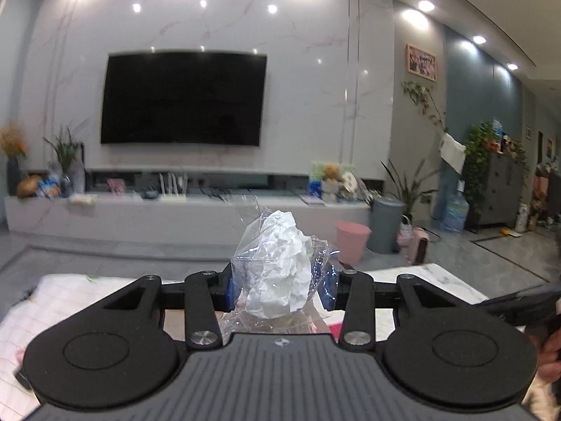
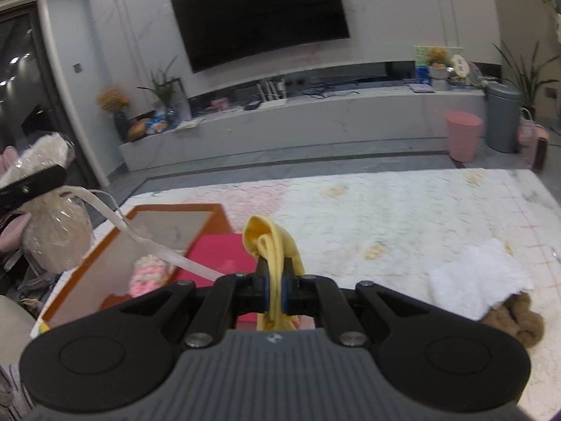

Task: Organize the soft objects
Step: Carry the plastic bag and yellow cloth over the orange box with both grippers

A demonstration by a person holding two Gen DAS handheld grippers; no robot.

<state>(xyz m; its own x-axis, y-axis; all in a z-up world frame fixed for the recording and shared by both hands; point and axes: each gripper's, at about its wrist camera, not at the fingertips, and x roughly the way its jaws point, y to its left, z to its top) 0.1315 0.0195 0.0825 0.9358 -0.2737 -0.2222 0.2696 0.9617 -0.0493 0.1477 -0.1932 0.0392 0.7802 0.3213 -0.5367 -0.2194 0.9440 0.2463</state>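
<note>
My left gripper (image 1: 280,287) is shut on a clear plastic bag (image 1: 277,266) stuffed with crumpled white soft material, held up in the air in front of the TV wall. The right wrist view shows the same bag (image 2: 52,242) at the far left, a white ribbon trailing from it over the box. My right gripper (image 2: 276,287) is shut on a yellow cloth (image 2: 270,242), which sticks up folded between the blue pads. Just left of it and below stands an orange-rimmed box (image 2: 175,207) with a pink floor. A pink-and-white fluffy item (image 2: 150,275) lies inside.
A pale patterned cloth (image 2: 385,210) covers the table. On its right part lie a white towel (image 2: 480,284) and a brown woolly bundle (image 2: 519,319). Beyond the table are a pink bin (image 2: 463,135), a grey bin (image 2: 503,119) and a low TV bench (image 2: 315,119).
</note>
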